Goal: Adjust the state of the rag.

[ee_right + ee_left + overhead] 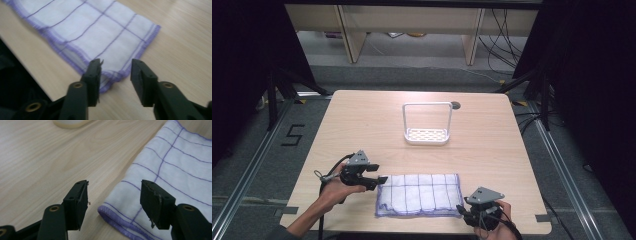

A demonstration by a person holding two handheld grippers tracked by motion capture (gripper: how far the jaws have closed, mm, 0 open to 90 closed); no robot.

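A white cloth (419, 195) with purple grid lines and a purple hem lies flat near the table's front edge. My left gripper (382, 179) sits at its left end, held by a hand. In the left gripper view the left gripper (115, 185) is open, and the cloth's (175, 165) hemmed corner lies low between the jaws, untouched by the pads. My right gripper (460, 209) is at the cloth's near right corner. In the right gripper view the right gripper (116, 62) is open, its jaws standing either side of the corner of the cloth (95, 30) without pressing it.
A white rack (427, 135) with a tall wire hoop stands mid-table, beyond the cloth; its base (70, 123) peeks into the left gripper view. The wooden table (362, 125) has a cable hole (455, 105) at the back. The front edge lies just beneath both hands.
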